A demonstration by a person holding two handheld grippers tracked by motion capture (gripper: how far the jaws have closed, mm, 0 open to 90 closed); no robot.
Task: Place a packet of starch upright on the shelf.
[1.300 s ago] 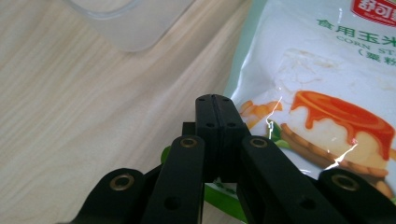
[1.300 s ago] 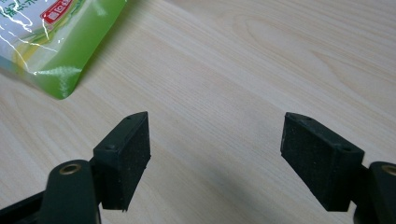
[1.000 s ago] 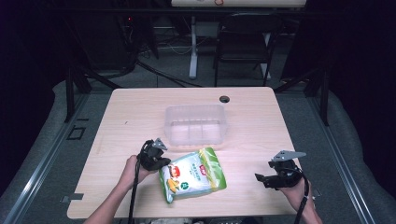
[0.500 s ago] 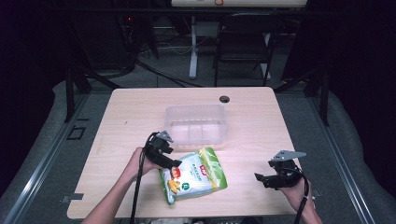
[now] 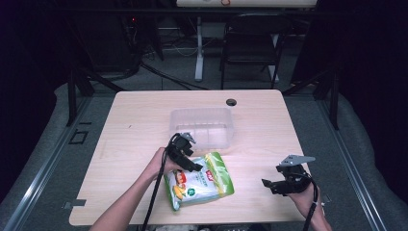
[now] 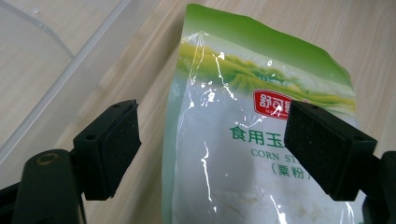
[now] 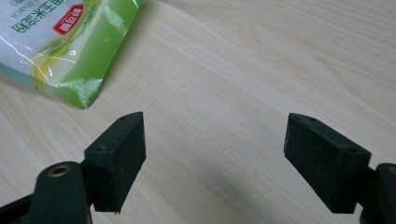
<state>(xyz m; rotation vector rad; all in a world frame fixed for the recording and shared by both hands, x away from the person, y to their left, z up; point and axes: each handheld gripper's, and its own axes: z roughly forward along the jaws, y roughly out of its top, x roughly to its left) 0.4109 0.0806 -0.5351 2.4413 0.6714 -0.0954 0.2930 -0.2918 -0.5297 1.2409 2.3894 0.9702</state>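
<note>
A green and white bag of corn starch (image 5: 199,185) lies flat near the table's front edge. My left gripper (image 5: 188,161) hangs open over the bag's top left corner. In the left gripper view the bag (image 6: 252,140) lies between and below the spread jaws, untouched as far as I can tell. My right gripper (image 5: 272,184) stands open at the front right, low over bare wood. In the right gripper view the bag's corner (image 7: 74,42) lies at the upper left, apart from the jaws.
A clear plastic box (image 5: 202,126) stands just behind the bag at the table's middle; its rim (image 6: 70,60) is close to my left jaw. A black grommet (image 5: 231,102) sits at the table's far edge. A chair (image 5: 250,43) stands beyond.
My left gripper has moved to the right and a little forward, from beside the bag to over its top left corner. The right gripper has stayed in place.
</note>
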